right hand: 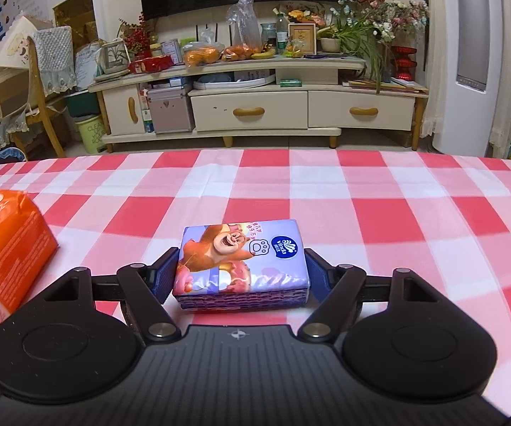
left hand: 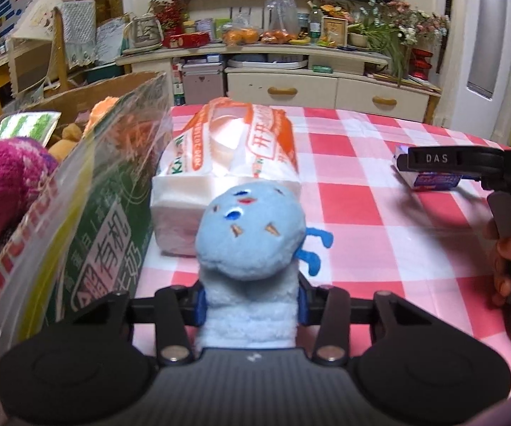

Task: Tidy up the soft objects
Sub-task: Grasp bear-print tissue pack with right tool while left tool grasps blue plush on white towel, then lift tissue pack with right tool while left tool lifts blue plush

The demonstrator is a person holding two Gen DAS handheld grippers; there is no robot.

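In the left wrist view, the left gripper (left hand: pixel 250 303) sat at the lower centre of the frame, its blue pads pinching the pale, fluffy body of a light blue plush toy (left hand: pixel 250 239), whose round embroidered head rose just above the fingers. Directly behind the toy lay a white and orange tissue pack (left hand: pixel 228 163) on the red and white checked tablecloth (left hand: pixel 379 248). Along the left edge stood a cardboard box (left hand: pixel 113 184) with a clear taped flap, and a magenta knitted item (left hand: pixel 3 184) and orange soft things showed inside it. At the right of that frame the right gripper (left hand: pixel 429 167) appeared side-on over a small purple tissue packet (left hand: pixel 433 180). In the right wrist view, the right gripper (right hand: pixel 243 273) at lower centre straddled that packet (right hand: pixel 243 266), printed with a cartoon bear and resting on the cloth; the blue pads lay against or just beside its two sides, and I could not tell whether they truly pressed it. The orange pack (right hand: pixel 6 245) filled the left edge.
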